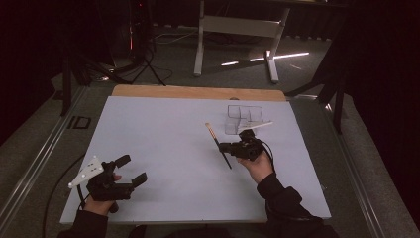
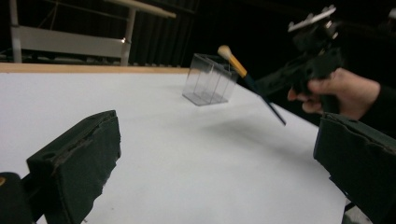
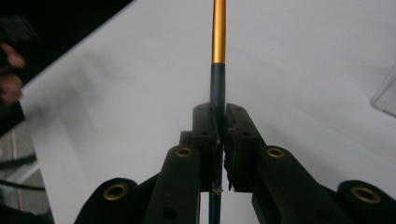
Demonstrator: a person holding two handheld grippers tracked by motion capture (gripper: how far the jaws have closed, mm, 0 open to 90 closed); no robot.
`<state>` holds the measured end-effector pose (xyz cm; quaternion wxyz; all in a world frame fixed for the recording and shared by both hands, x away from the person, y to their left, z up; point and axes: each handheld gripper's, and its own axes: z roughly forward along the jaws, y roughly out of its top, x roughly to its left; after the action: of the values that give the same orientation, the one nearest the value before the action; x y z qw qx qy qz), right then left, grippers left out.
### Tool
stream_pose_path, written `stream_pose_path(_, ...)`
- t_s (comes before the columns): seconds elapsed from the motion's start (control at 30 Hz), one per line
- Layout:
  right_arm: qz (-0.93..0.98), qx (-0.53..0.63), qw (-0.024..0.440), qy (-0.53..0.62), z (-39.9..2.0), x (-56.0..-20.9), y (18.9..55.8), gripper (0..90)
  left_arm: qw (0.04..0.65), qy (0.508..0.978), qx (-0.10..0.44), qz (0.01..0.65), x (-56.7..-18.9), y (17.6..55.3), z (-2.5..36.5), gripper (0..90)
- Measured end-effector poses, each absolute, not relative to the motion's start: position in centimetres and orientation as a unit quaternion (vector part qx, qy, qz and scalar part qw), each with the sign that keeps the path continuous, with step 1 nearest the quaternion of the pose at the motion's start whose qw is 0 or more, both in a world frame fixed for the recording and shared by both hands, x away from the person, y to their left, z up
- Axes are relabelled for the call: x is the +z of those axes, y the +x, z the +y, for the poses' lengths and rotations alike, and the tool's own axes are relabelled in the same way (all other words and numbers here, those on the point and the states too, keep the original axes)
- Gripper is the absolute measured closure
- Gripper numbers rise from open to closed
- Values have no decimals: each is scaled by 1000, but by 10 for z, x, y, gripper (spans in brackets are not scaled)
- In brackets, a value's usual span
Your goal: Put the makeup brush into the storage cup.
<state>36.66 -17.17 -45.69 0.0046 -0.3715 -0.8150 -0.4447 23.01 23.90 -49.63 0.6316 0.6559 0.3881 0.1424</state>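
A makeup brush (image 1: 218,144) with a dark handle, gold ferrule and pale bristle tip hangs above the white table sheet (image 1: 163,148), tip pointing up and away. My right gripper (image 1: 224,147) is shut on its handle; in the right gripper view the jaws pinch the dark handle (image 3: 217,93) below the gold band. The left gripper view shows the brush (image 2: 250,81) tilted, held in front of a clear plastic compartment box (image 2: 210,79). That box (image 1: 242,119) stands at the sheet's far right. My left gripper (image 1: 132,170) rests open at the near left with nothing between its fingers (image 2: 79,163).
A wooden board edge (image 1: 198,92) runs along the table's far side. Beyond it stand a white table frame (image 1: 237,34) and a tripod's legs (image 1: 143,64) on the floor. Metal rails (image 1: 44,148) flank the table.
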Motion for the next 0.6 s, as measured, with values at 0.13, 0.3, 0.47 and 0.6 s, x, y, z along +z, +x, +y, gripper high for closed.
stream_pose_path(0.13,-793,-477,12,-379,-181,-457,360,837,623,671,123,383,-495,237,225,27)
stream_pose_path(0.3,-780,-499,14,-377,-185,-456,353,837,617,685,104,373,-490,247,205,25)
stream_pose_path(0.47,-756,-529,3,-386,-186,-450,346,837,603,700,87,374,-484,259,183,23)
stream_pose_path(0.6,-732,-558,-13,-390,-187,-446,340,837,608,694,68,380,-477,270,169,23)
